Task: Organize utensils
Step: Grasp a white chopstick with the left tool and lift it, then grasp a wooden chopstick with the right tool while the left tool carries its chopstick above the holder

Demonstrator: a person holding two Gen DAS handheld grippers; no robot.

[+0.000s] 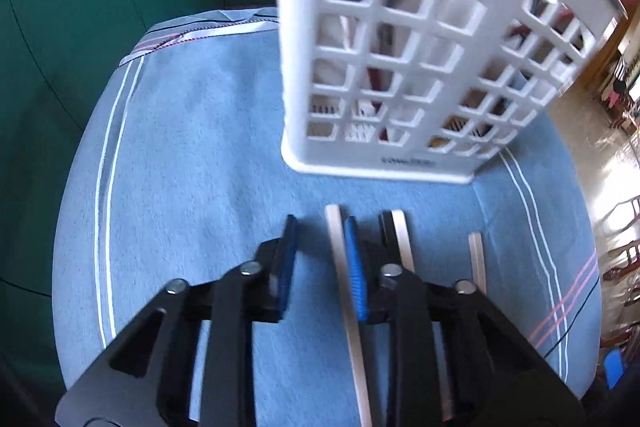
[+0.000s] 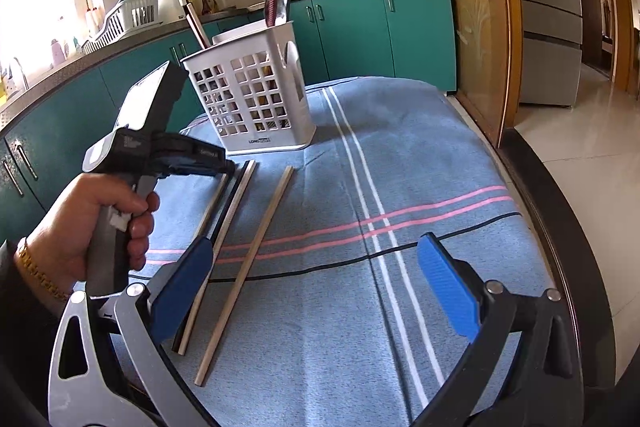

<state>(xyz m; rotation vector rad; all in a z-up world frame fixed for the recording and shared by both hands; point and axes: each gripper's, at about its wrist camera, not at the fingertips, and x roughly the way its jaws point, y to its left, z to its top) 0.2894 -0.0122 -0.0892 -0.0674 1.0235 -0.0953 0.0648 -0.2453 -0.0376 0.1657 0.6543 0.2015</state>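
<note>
Left wrist view: tool (image 1: 320, 247) blurred, seemingly not yet gripping chopstick (image 1: 344, 291).

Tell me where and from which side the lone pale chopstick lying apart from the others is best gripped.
Probably the lone pale chopstick is best taken near mid-length, from above, jaws set across its narrow width. It lies flat on the blue cloth, clear of the other sticks, so both long sides are free; its end faces are too small to pinch.
</note>
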